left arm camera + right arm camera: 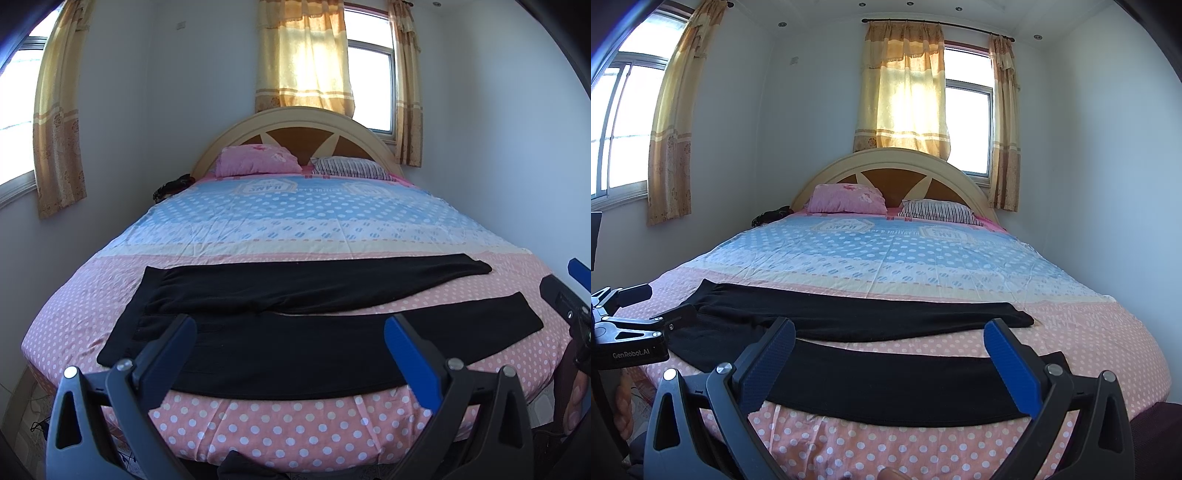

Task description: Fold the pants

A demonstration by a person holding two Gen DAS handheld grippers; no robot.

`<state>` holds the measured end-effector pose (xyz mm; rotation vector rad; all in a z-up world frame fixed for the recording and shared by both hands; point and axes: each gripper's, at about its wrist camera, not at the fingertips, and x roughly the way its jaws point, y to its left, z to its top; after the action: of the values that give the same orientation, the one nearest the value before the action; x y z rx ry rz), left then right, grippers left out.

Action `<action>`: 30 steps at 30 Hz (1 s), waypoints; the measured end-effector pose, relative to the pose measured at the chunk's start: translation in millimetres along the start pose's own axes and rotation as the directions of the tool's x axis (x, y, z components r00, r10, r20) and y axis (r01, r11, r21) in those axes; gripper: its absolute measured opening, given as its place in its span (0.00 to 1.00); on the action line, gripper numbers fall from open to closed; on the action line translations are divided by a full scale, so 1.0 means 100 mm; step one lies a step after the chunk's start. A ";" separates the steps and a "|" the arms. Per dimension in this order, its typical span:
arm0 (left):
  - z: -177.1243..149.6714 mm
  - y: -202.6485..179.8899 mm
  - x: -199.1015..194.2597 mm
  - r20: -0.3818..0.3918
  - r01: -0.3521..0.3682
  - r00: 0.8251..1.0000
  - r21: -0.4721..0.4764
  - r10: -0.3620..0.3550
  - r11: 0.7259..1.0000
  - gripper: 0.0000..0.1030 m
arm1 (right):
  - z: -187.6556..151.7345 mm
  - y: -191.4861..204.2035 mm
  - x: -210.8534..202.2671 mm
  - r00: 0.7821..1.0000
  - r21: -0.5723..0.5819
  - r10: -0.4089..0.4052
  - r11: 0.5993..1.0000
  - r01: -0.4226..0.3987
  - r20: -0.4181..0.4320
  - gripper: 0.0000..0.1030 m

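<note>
Across the near end of the bed [295,221] your pants [295,350] lie flat and spread, waist to the left and both legs running right. The near leg sits along the bed's front edge; the far leg angles away from it, so the two split apart toward the cuffs with a wedge of pink dotted sheet showing between them. In the right wrist view the pants [886,384] read the same way, with the near leg's cuff close to the right finger.

Your left hand-held gripper [291,339] hovers over the near leg close to the waist, its fingers wide apart and holding nothing. Your right hand-held gripper [890,343] hovers over the same leg further right, also spread wide and empty. Whether either one touches the fabric cannot be told. Each shows in the other's camera: the right hand-held gripper [569,306] at the right edge, the left hand-held gripper [628,325] at the left edge beside the waist.

Further off, a pink pillow [258,160] and a striped pillow [351,168] rest against the arched headboard [295,122]. Yellow curtains [303,55] hang over the window [369,88] behind it, and another curtained window is on the left wall.
</note>
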<state>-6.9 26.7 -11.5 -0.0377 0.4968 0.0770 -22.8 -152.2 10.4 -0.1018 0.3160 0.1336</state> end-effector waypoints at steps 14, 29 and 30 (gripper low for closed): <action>-0.05 0.04 0.05 -0.008 0.001 1.000 -0.002 -0.001 1.000 1.00 | -0.03 0.04 0.06 1.000 -0.009 0.001 1.000 -0.001 -0.018 0.99; 0.41 1.37 1.34 -0.077 -0.263 0.960 0.070 0.268 0.962 1.00 | -0.09 -0.44 0.59 0.997 -0.014 -0.023 1.000 0.022 -0.078 0.99; 0.43 1.54 1.49 -0.096 -0.283 0.952 0.087 0.290 0.955 1.00 | -0.09 -0.51 0.65 0.996 -0.019 -0.036 0.999 0.035 -0.087 0.99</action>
<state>131.2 191.9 -47.9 0.1022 0.6108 0.3436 43.5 -196.4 -15.0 -0.1303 0.4001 0.0965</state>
